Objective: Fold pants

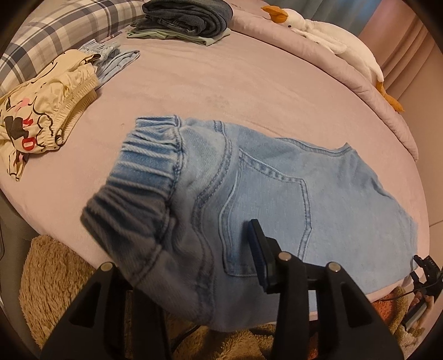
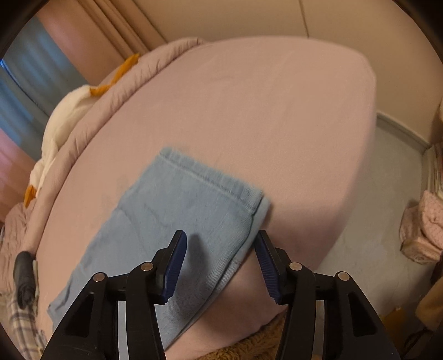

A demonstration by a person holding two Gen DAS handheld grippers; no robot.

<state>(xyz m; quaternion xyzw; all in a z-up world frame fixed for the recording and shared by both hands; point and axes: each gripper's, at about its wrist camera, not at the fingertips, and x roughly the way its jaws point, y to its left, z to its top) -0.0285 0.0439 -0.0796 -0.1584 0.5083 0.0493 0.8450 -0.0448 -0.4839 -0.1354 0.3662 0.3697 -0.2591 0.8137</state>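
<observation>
- Left wrist view: the light blue pants (image 1: 249,180) lie folded on the bed (image 1: 221,83), long axis running from the elastic waistband at 9 o'clock to the folded leg end at 3 o'clock, back pocket facing up.
- The near waistband corner droops over the bed's edge at 7 o'clock, across the left claw (image 1: 193,265); only its right finger (image 1: 260,254) shows, resting on the denim. The other is hidden under the cloth, so I cannot tell whether anything is pinched.
- The bed has a pink sheet; a shaggy tan rug (image 1: 47,265) lies below at 7 o'clock.
- Only this view shows a cream printed garment (image 1: 41,121) at 10 o'clock, a stack of dark folded clothes (image 1: 185,19) at 12 and a plush goose (image 1: 332,38) at 1.
- Right wrist view: the right claw (image 2: 220,263) stands open, nothing pressed, above the hemmed leg end (image 2: 193,199) at the bed's near edge.
- Only here appear the pale floor (image 2: 373,221) at 3 o'clock and a beige wall.
</observation>
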